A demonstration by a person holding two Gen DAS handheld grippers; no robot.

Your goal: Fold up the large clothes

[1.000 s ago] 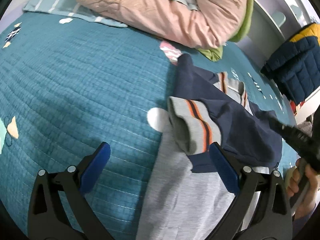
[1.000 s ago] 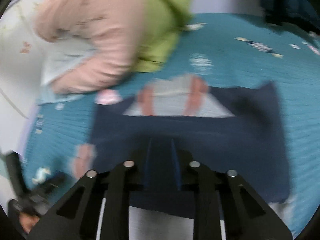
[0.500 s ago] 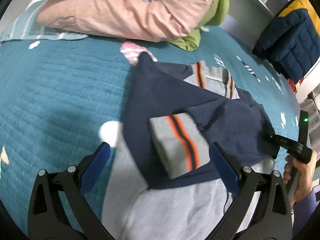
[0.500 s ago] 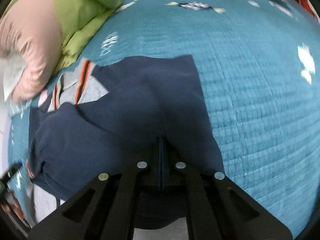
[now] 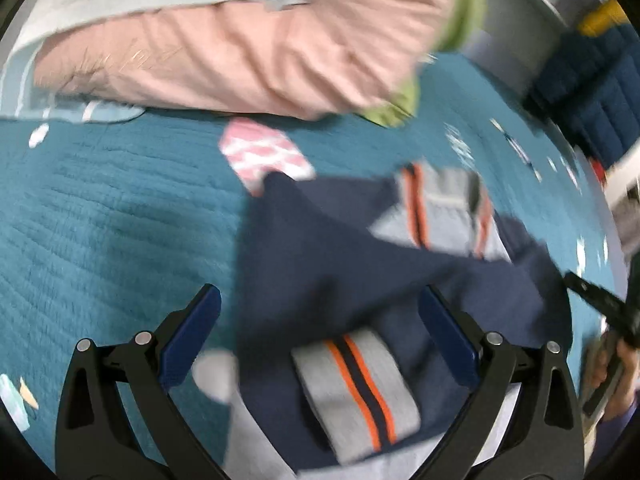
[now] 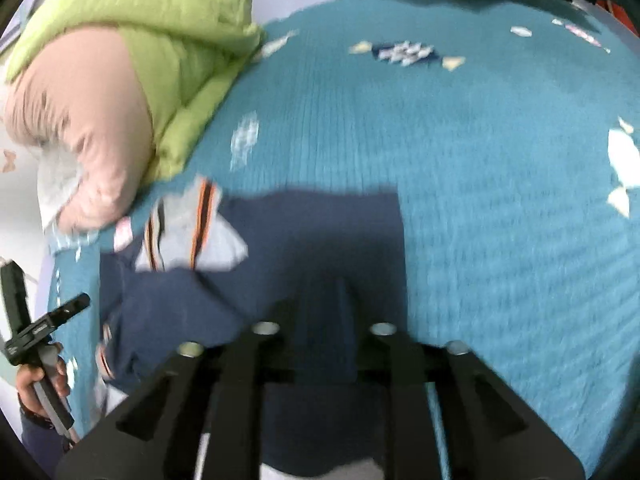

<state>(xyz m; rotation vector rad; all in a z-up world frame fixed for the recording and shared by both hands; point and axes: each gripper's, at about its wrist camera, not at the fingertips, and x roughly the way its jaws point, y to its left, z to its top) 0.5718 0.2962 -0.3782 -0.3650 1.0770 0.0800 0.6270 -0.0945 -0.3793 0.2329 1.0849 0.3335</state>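
A navy and grey sweater (image 5: 320, 280) with orange-striped cuffs lies on the teal quilt, sleeves folded across its chest. My left gripper (image 5: 320, 332) is open, with blue pads (image 5: 444, 332), and hovers over the folded sleeve's grey cuff (image 5: 356, 392). The sweater's grey collar (image 5: 444, 208) lies farther off. In the right wrist view the sweater (image 6: 312, 240) spreads ahead. My right gripper (image 6: 320, 312) has its jaws apart over the navy sleeve, fingertips blurred against the dark cloth.
The teal quilt (image 5: 100, 220) covers the bed. A pink and green duvet (image 5: 240, 48) is piled at the bed's head, also in the right wrist view (image 6: 120, 60). A navy padded jacket (image 5: 592, 92) hangs at the right.
My left gripper has moved forward over the sweater, so the cuff now lies between its pads. My right gripper, shut on the navy sleeve half a second ago, has opened its jaws.
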